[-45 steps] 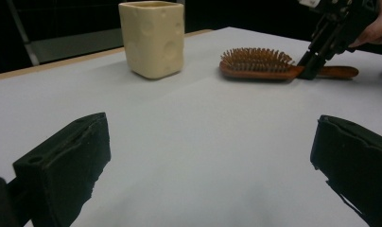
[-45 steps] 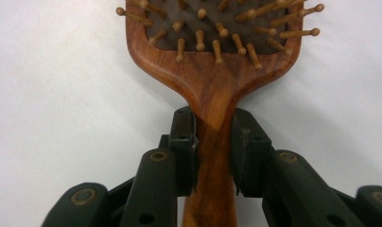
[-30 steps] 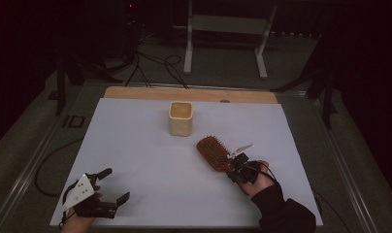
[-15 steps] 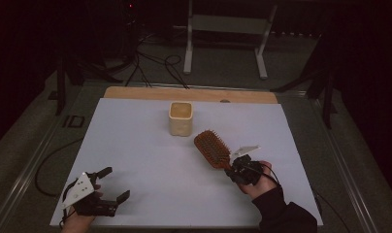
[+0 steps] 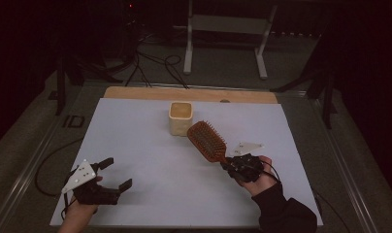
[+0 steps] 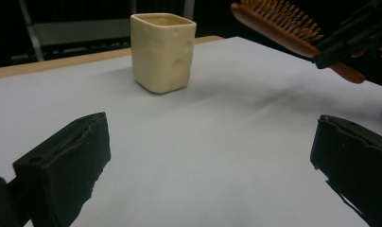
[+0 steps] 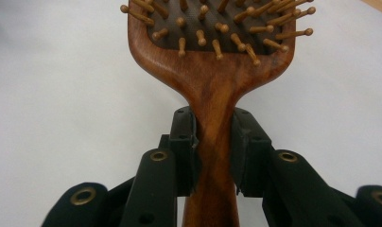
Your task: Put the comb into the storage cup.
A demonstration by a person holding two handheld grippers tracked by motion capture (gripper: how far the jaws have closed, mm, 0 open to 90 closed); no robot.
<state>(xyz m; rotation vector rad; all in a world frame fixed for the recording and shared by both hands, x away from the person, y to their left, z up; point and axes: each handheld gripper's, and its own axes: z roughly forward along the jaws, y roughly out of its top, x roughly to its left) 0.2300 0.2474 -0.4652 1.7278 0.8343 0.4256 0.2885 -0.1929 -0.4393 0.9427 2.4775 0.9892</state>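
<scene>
- The table (image 5: pixel 150 145), covered by a pale sheet, has a wooden strip (image 5: pixel 136 93) along its far edge.
- A cream square cup (image 5: pixel 181 118) stands upright at the far middle of the sheet; in the left gripper view it (image 6: pixel 163 52) has dimpled sides.
- The wooden hairbrush (image 5: pixel 207 141) sits right of centre, its head just near-right of the cup, bristles up; it seems lifted off the sheet, though the dim high view leaves that unsure.
- The right gripper (image 5: pixel 231 167), near right, pinches the brush handle (image 7: pixel 212 142) between its pads.
- The left gripper (image 5: pixel 117 173), near left, has its jaws spread wide with nothing between them.
</scene>
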